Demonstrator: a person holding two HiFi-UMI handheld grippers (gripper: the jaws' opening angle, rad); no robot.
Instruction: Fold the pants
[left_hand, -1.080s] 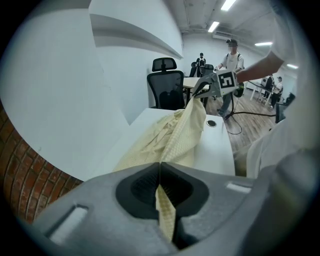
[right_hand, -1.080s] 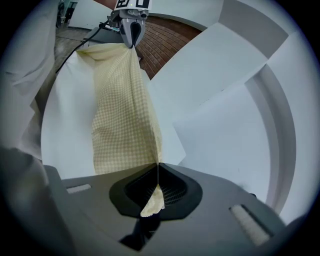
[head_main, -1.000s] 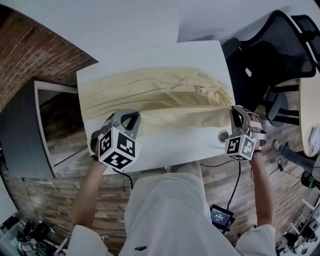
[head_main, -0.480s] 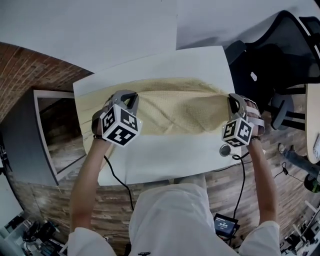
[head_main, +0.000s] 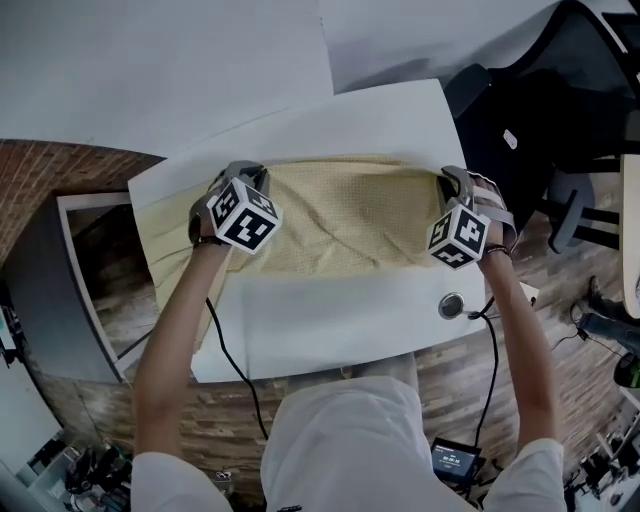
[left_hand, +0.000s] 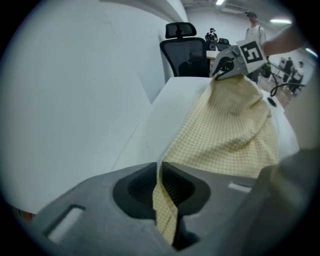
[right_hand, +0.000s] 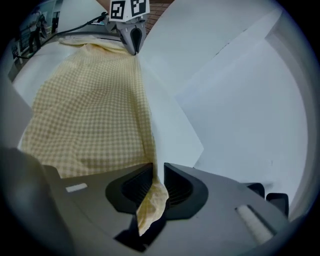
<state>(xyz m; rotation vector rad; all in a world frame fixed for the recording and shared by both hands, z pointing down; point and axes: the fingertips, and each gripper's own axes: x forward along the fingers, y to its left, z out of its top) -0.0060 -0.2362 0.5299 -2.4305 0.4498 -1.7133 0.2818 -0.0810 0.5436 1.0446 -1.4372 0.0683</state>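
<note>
On the white table (head_main: 330, 330), the yellow checked pants (head_main: 340, 215) lie in the upper middle of the frame. Our left gripper (left_hand: 160, 167) pinches one corner, while the jaws of our right gripper (right_hand: 157, 169) have just parted round the other, so an uneven release could skew the fold. A second ago that held edge lay nearer us.

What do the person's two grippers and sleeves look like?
The left gripper and right gripper are grey. Each carries a white cube with black square markers and trails a black cable. The sleeves are white and short.
</note>
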